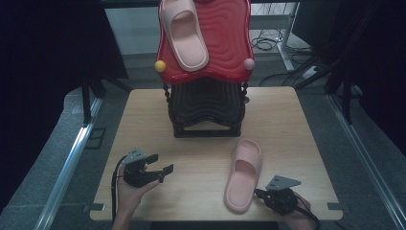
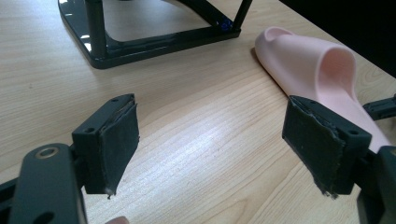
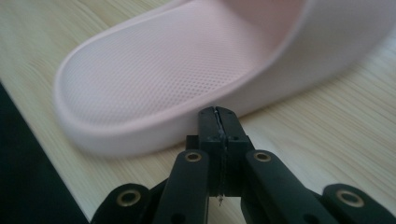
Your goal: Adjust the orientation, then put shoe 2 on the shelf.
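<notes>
Item: pink slipper [image 1: 243,175], lying sole-down on the table [image 1: 201,158], toe toward the rack, heel toward the near edge, at the right of the near half.
Material, judged: moulded foam, light, soft and springy; likely to flex under a pinch but not to break.
Surface: footbed dimpled with fine dots, as seen in the right gripper view [image 3: 154,65]; probably gives fair friction, smoother on the outer wall.
Hold, advised: side wall or heel rim, pinched between footbed and outside; alternatively the arched strap over the toe, thicker and less floppy.
Risk, judged: droop or swing if lifted by one end; thin rim may slip out of a shallow pinch.
Mate: second pink slipper [image 1: 184,36], lying slantwise on the red top shelf [image 1: 230,43] of the black rack [image 1: 206,108].
Left gripper [image 1: 155,167]: jaws spread wide, pads [image 2: 119,140] bare, nothing between them; resting low over the table, well apart from the slipper [image 2: 317,70].
Right gripper [image 1: 261,194]: jaws pressed fully together, nothing held; tips [image 3: 218,122] just beside the slipper's right wall near the heel, touching or not cannot be told.
Note: right jaws need opening before any pinch on the wall.
</notes>
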